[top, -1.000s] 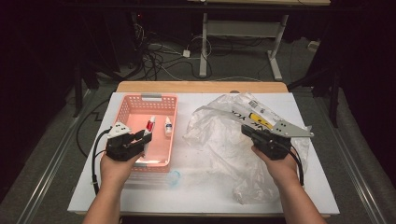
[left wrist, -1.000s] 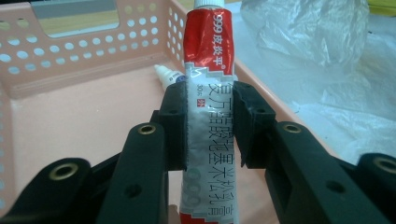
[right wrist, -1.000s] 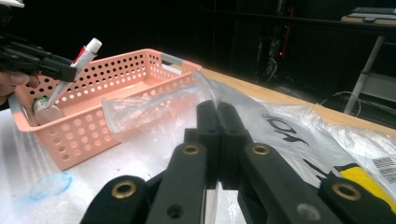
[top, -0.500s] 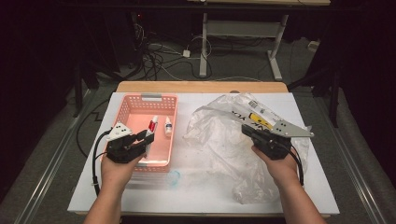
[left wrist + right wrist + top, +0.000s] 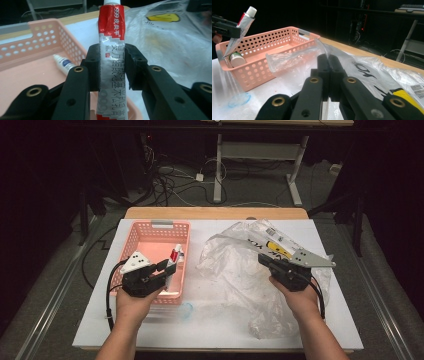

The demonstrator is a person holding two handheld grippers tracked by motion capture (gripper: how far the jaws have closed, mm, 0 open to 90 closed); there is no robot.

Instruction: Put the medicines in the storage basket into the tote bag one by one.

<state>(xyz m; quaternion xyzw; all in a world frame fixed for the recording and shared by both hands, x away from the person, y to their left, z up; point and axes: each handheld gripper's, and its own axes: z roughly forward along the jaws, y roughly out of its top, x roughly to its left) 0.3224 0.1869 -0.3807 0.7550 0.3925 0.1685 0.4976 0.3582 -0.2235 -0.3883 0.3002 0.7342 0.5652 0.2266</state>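
My left gripper (image 5: 111, 65) is shut on a red and silver tube (image 5: 110, 47) with a white cap, which stands upright between its jaws. In the high view this gripper (image 5: 167, 266) holds the tube (image 5: 175, 255) above the right side of the pink basket (image 5: 155, 226). A small white bottle (image 5: 63, 64) lies in the basket (image 5: 30, 45). My right gripper (image 5: 328, 60) is shut on a fold of the clear plastic bag (image 5: 367, 72), and sits at the bag's (image 5: 235, 267) right side (image 5: 263, 261). From the right gripper view the tube (image 5: 243, 25) hangs over the basket (image 5: 262, 45).
The white tabletop (image 5: 100, 320) has a wooden strip along its far edge. A faint blue ring (image 5: 186, 310) marks the table in front of the basket. Cables and desk legs lie on the dark floor beyond. A white-capped container (image 5: 237, 60) rests in the basket's near corner.
My left hand has lifted the tube and carried it to the right over the basket. The right hand and the bag have stayed still.
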